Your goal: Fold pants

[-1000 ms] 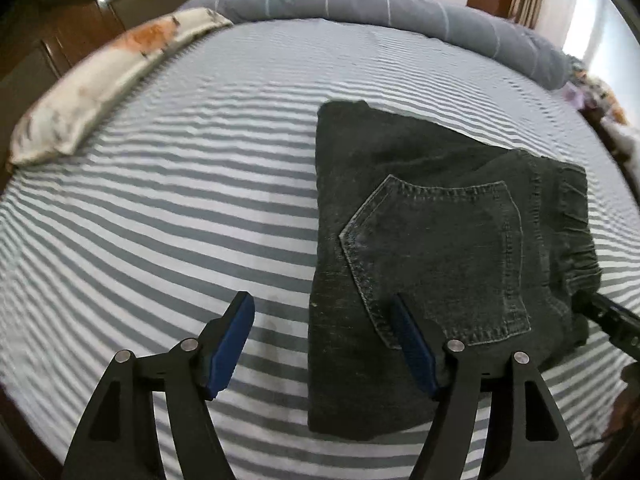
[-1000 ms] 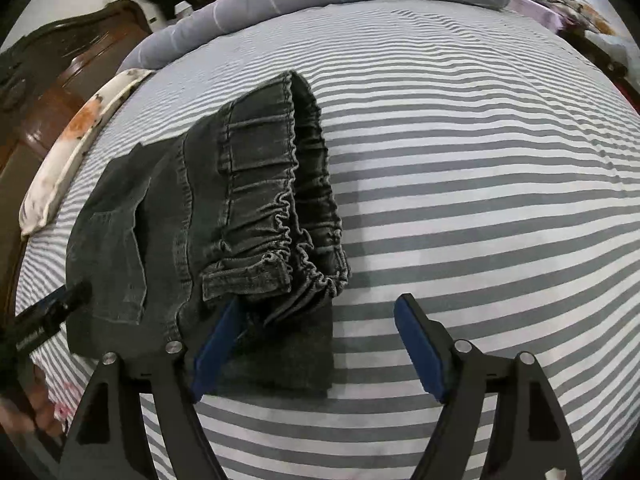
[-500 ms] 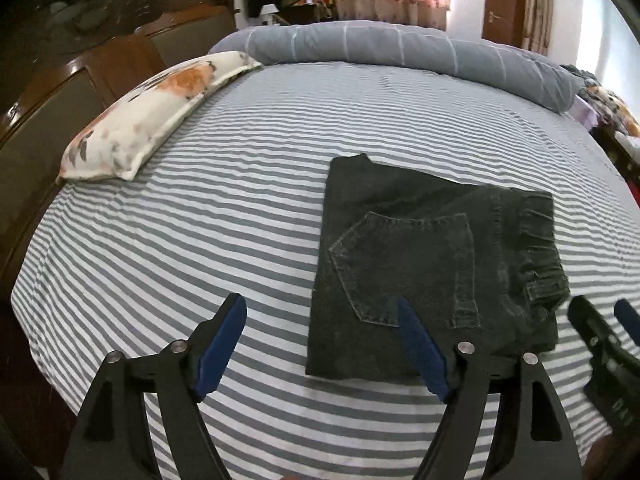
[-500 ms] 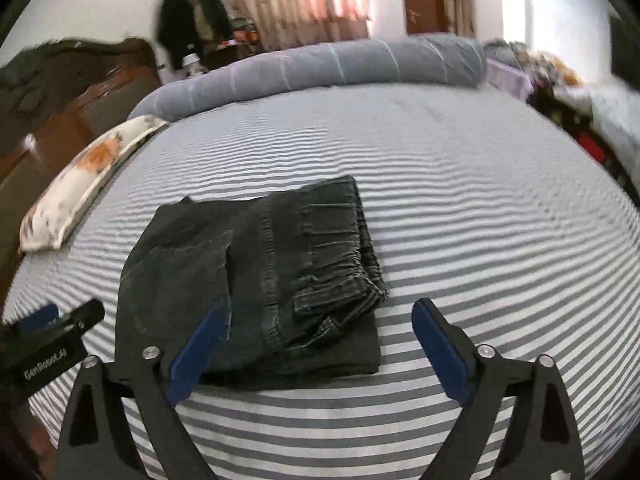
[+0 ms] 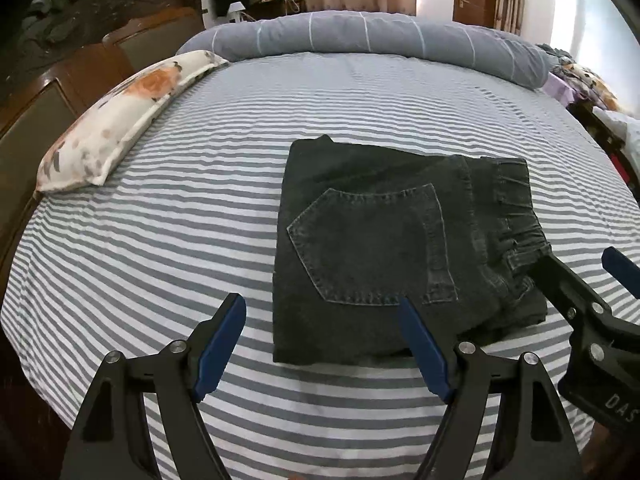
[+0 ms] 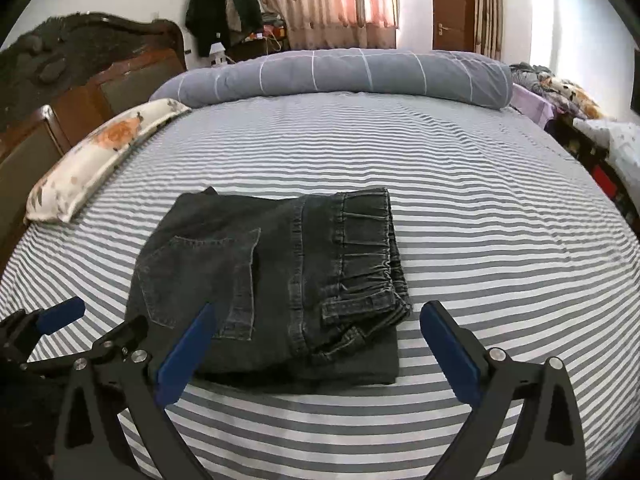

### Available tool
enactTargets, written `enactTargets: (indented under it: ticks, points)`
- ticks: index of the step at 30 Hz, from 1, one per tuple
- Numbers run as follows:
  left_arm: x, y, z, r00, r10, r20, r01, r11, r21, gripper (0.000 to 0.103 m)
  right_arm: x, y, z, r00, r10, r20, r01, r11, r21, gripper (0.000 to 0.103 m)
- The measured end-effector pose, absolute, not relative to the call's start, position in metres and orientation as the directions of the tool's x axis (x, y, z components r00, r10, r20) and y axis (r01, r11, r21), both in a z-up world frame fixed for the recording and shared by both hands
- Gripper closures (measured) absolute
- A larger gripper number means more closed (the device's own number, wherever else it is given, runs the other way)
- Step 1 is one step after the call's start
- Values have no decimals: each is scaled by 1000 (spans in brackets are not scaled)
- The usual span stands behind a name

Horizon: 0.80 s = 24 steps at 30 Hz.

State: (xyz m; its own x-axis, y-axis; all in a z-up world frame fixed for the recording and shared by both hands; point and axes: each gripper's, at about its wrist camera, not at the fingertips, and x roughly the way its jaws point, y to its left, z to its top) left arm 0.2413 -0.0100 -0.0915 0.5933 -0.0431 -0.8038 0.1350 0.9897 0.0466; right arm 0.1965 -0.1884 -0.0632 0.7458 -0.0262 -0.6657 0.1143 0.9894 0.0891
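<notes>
Dark grey denim pants point(image 5: 380, 240) point(image 6: 280, 272) lie folded into a flat rectangle on the striped bed sheet point(image 5: 160, 240), back pocket up and elastic waistband at the right edge. My left gripper point(image 5: 320, 302) hovers open in front of the near left edge of the pants, with nothing pressed between its blue pads. My right gripper point(image 6: 317, 308) hangs over the near right corner by the waistband. Its jaws are opening wide and hold nothing. Each gripper also shows in the other's view: the right gripper point(image 5: 576, 258) at the right edge, the left gripper point(image 6: 108, 314) at the lower left.
A floral pillow point(image 5: 120, 116) lies along the left side by the dark wooden headboard point(image 5: 80, 52). A rolled grey duvet point(image 5: 380, 40) spans the far end of the bed. Cluttered furniture stands beyond the bed's right edge. Bare striped sheet point(image 6: 500, 240) surrounds the pants.
Both grippers drew back and rose away from the pants. The right jaws spread wider and the bunched waistband fold now lies flat on the pile.
</notes>
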Motion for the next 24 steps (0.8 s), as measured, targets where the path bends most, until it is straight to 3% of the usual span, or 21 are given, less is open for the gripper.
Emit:
enactTargets:
  ticks: [6, 24]
  points:
    - [236, -11, -92, 614, -11, -789, 138, 986, 93, 24, 192, -194, -65, 737, -45, -675, 127, 989, 73, 1]
    - [236, -10, -99, 577, -40, -816, 140, 989, 50, 24, 197, -196, -84, 682, -36, -731, 132, 989, 74, 1]
